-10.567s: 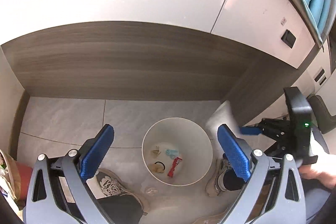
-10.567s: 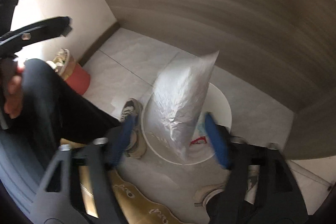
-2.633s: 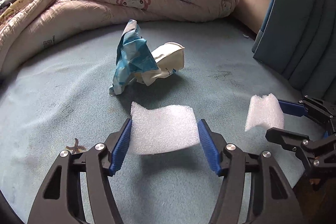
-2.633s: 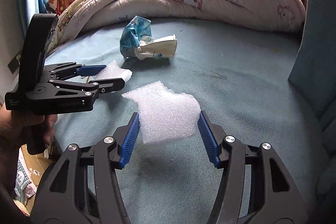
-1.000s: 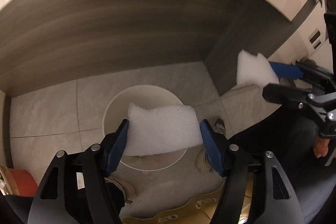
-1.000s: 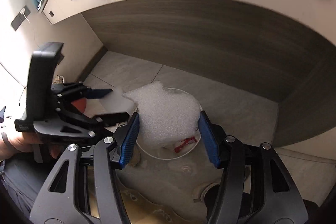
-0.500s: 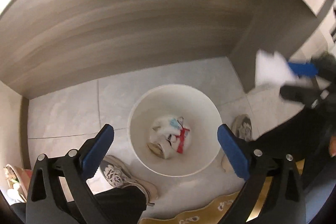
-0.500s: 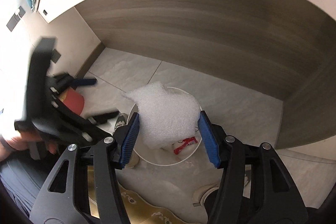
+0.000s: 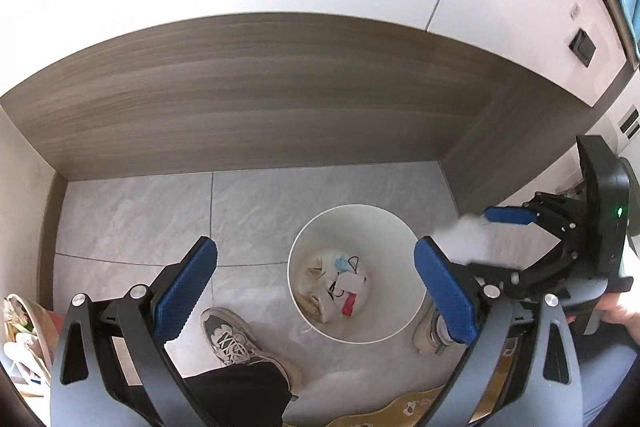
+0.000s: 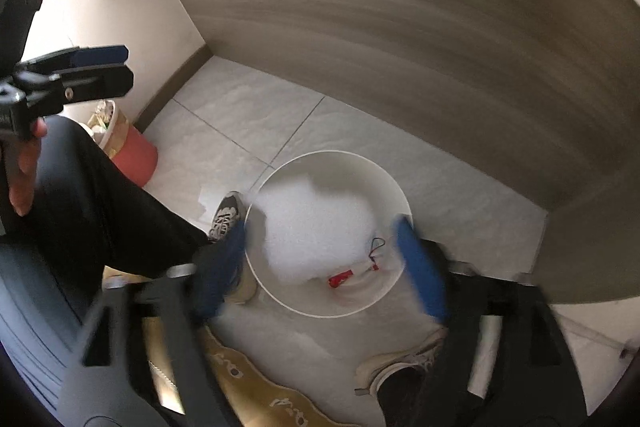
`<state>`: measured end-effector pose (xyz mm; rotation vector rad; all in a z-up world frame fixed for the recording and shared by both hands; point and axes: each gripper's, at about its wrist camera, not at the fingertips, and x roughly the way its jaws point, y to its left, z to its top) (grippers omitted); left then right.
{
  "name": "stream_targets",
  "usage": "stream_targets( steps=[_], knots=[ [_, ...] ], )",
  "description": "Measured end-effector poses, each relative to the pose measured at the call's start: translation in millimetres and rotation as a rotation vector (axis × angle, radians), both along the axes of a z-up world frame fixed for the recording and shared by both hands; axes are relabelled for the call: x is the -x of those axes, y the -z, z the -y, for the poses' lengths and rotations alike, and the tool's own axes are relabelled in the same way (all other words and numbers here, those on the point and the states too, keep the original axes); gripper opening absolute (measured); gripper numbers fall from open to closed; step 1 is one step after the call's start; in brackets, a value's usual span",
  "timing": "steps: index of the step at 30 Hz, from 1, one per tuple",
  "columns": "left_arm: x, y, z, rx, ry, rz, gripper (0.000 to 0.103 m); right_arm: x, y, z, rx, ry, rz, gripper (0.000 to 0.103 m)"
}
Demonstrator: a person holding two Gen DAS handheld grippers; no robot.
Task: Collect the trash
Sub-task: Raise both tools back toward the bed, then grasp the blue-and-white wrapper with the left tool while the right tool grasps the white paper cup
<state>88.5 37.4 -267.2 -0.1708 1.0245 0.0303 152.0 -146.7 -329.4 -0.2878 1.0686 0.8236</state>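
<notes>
A white round bin (image 9: 394, 227) stands on the grey tiled floor and holds crumpled wrappers and a white foam piece (image 9: 348, 281). My left gripper (image 9: 316, 291) is open and empty above the bin. My right gripper (image 10: 324, 259) hangs over the bin (image 10: 384, 183); its blue fingers (image 10: 420, 267) stand apart, blurred by motion. A white foam sheet (image 10: 316, 231) sits between them, and I cannot tell whether they still touch it. In the left wrist view the right gripper (image 9: 476, 239) shows at the right with the foam (image 9: 468, 239).
A wood-grain panel (image 9: 260, 95) and white cabinets rise behind the bin. The person's shoes (image 9: 236, 341) flank the bin. A red container (image 10: 134, 151) full of rubbish stands at the left by the wall. A yellow mat (image 10: 248, 383) lies near the feet.
My left gripper opened and its foam piece dropped into the bin. My right gripper has moved over the bin and its fingers have spread wider around the foam sheet.
</notes>
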Motion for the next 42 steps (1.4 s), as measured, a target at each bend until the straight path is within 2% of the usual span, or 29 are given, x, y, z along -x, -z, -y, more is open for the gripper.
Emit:
stream_targets(
  steps=[2,6,9,14,19,26,29,33,37,39,42],
  knots=[
    [1,-3,5,0.002,-0.006,0.008,0.097,1,1,0,0.010,-0.001,-0.005,0.098],
    [6,-10,6,0.002,-0.002,0.031,0.097,7,-3,1,0.027,0.015,0.003,0.098],
    [11,-20,5,-0.004,0.009,0.061,0.097,11,-18,10,0.002,0.030,0.021,0.098],
    [16,-54,5,-0.020,0.023,0.129,0.097,29,-52,24,-0.043,0.036,0.085,0.098],
    [20,-90,7,-0.029,0.033,0.191,0.097,42,-103,34,-0.109,0.037,0.176,0.098],
    [2,-162,20,-0.068,0.077,0.290,0.097,34,-218,49,-0.271,0.069,0.340,0.098],
    [-17,-198,22,-0.079,0.077,0.324,0.097,23,-267,49,-0.300,0.080,0.412,0.098],
    [-55,-241,28,-0.126,0.082,0.368,0.097,-7,-312,39,-0.245,0.108,0.483,0.098],
    [-111,-286,17,-0.094,0.059,0.390,0.097,-47,-341,32,-0.258,0.162,0.501,0.098],
    [-141,-295,13,-0.065,0.050,0.385,0.097,-65,-353,36,-0.292,0.176,0.493,0.098],
    [-186,-302,10,-0.073,0.050,0.372,0.097,-97,-364,37,-0.319,0.186,0.476,0.098]
  ],
)
